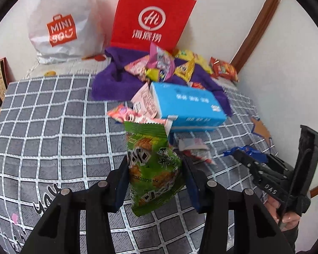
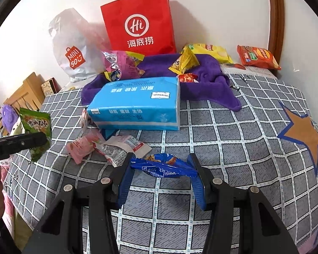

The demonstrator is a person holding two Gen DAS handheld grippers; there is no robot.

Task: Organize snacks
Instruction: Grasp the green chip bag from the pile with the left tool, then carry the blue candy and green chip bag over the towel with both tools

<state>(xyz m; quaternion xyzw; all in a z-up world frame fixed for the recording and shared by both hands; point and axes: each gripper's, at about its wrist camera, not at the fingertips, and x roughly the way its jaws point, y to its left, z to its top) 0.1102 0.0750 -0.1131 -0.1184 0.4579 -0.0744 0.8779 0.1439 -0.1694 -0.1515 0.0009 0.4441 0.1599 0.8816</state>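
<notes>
Between the left jaws: the left gripper [image 1: 154, 182] is clamped on a green snack packet [image 1: 150, 165], held upright at lower centre of the left wrist view, clear of the checked cloth [image 1: 53, 127].
Between the right jaws: the right gripper [image 2: 162, 169] pinches a blue snack packet [image 2: 163, 167] lying flat across the pads, low over the cloth at lower centre of the right wrist view.
Handling, green packet: judged light, air-puffed and crinkly; the film is likely slippery and the contents crushable, so a hold across the flat body or at the crimped end seems best.
Handling, blue packet: judged thin, soft and light; it sags between the pads, so a hold nearer its middle would steady it.
Loose snacks near the jaws: one pink packet [image 2: 82, 146] and one white-and-red packet [image 2: 120, 148], touching each other, left of centre.
Middle ground: one blue tissue pack [image 2: 137, 103], partly on one purple towel [image 2: 205, 80].
On and by the towel: one small yellow packet [image 2: 185, 60], one pink-and-silver packet [image 2: 120, 63], one large yellow bag [image 2: 212, 51], one orange bag [image 2: 257, 57] at upper right.
Against the wall: one red paper bag [image 2: 137, 23], one white plastic bag [image 2: 74, 50].
</notes>
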